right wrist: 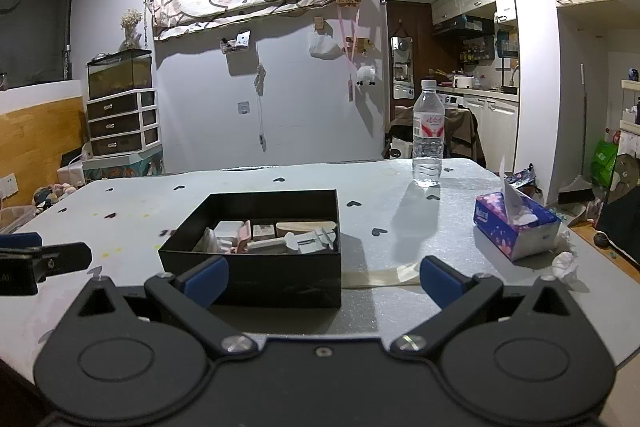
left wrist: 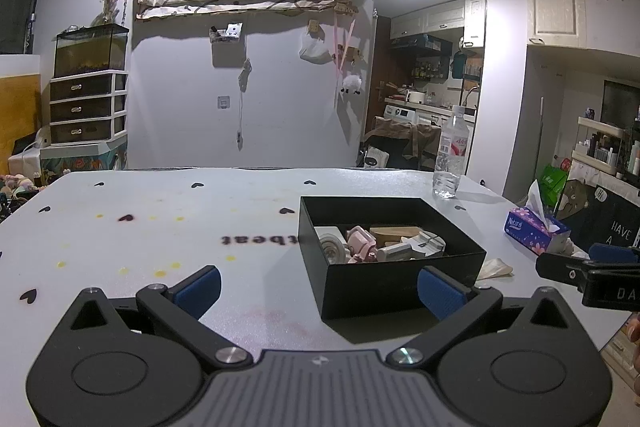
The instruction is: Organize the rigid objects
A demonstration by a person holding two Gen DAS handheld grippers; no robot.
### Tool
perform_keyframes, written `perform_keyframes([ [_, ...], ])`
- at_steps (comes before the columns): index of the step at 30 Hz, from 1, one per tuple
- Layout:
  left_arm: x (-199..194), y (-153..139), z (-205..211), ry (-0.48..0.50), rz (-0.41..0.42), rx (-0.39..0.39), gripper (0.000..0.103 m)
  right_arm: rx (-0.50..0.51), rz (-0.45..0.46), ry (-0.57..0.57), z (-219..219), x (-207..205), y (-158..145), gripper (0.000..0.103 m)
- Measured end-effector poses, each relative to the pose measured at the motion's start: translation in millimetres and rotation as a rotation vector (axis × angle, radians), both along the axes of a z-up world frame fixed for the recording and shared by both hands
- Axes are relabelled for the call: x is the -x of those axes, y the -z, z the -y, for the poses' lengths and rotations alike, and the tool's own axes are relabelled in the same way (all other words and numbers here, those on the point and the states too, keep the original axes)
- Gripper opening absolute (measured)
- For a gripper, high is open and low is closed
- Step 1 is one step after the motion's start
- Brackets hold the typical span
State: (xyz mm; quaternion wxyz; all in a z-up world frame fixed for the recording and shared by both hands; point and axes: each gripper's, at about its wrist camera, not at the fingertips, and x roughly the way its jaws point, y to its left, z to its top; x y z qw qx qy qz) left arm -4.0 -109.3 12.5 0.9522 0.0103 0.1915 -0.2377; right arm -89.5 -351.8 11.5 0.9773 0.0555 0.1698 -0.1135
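The black box (right wrist: pixel 256 259) sat on the table (right wrist: pixel 384 211) just ahead of both grippers, holding small wooden blocks (right wrist: pixel 276 237), possibly toy vehicle parts. The left gripper (left wrist: pixel 318 287) and right gripper (right wrist: pixel 324 279) stood spread wide, empty. The blocks looked light, stiff, best pinched across flat sides.

I see the box (right wrist: pixel 256 259) sitting on the bench (right wrist: pixel 380 195), with the toy pieces (right wrist: pixel 272 237) piled inside it. Behind the box and to its right, a water bottle (right wrist: pixel 428 135) stands upright near the bench's far edge. A tissue pack (right wrist: pixel 516 227) lies well right of the box, with a crumpled tissue (right wrist: pixel 565 264) just before it. My left tool (left wrist: pixel 318 285) sits before the box's left part, my right tool (right wrist: pixel 324 279) before its right corner.
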Motion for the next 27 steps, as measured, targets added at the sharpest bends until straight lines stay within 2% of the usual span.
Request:
perform_keyframes([
  [27,0.5,-0.4,1.2,0.003,0.001,-0.002,0.103,0.001,0.0,0.004,2.7,-1.3,0.0,0.103],
])
